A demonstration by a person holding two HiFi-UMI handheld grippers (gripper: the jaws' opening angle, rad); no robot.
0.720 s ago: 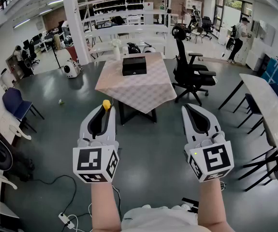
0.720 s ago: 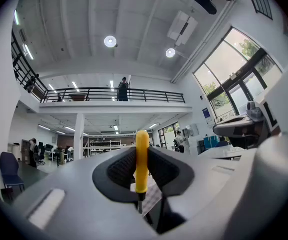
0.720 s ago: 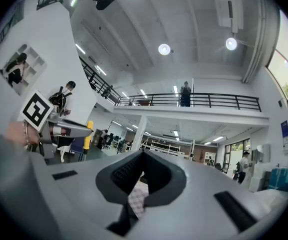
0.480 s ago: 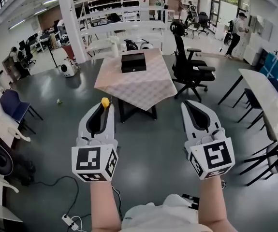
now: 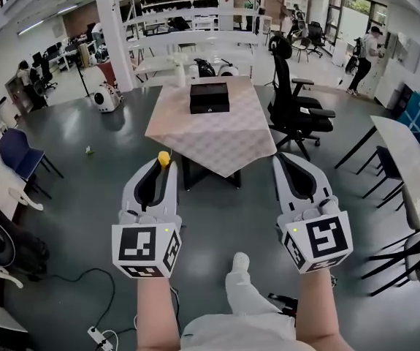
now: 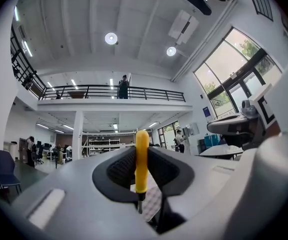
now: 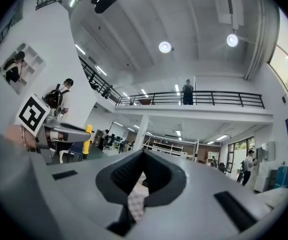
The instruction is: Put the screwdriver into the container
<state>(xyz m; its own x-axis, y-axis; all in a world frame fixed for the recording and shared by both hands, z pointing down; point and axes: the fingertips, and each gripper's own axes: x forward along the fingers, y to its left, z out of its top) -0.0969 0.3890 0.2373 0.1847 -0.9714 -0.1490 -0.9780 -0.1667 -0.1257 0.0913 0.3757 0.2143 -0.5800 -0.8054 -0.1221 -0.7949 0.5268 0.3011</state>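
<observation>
A yellow-handled screwdriver [image 5: 163, 158] stands upright between the tips of my left gripper [image 5: 160, 168], which is shut on it. In the left gripper view the handle [image 6: 141, 156] sits pinched between the dark pads, with the metal shaft pointing down. My right gripper [image 5: 288, 161] is shut with nothing in it. Both grippers are held side by side over the grey floor. The container, a black box [image 5: 210, 98], rests on a table with a checked cloth [image 5: 213, 137] some way ahead of both. From the right gripper view the screwdriver [image 7: 87, 138] shows at the left.
A black office chair [image 5: 297, 112] stands right of the table. A white table [image 5: 410, 163] and chairs lie at the far right. A blue chair [image 5: 14, 154] is at the left and a white pillar [image 5: 115, 35] behind. Cables and a power strip [image 5: 96, 333] lie on the floor. The person's shoe [image 5: 240, 263] shows below.
The table with the black box has drawn slightly nearer. A leg and shoe have swung forward at the bottom of the head view. Both grippers keep their pose and the screwdriver stays gripped.
</observation>
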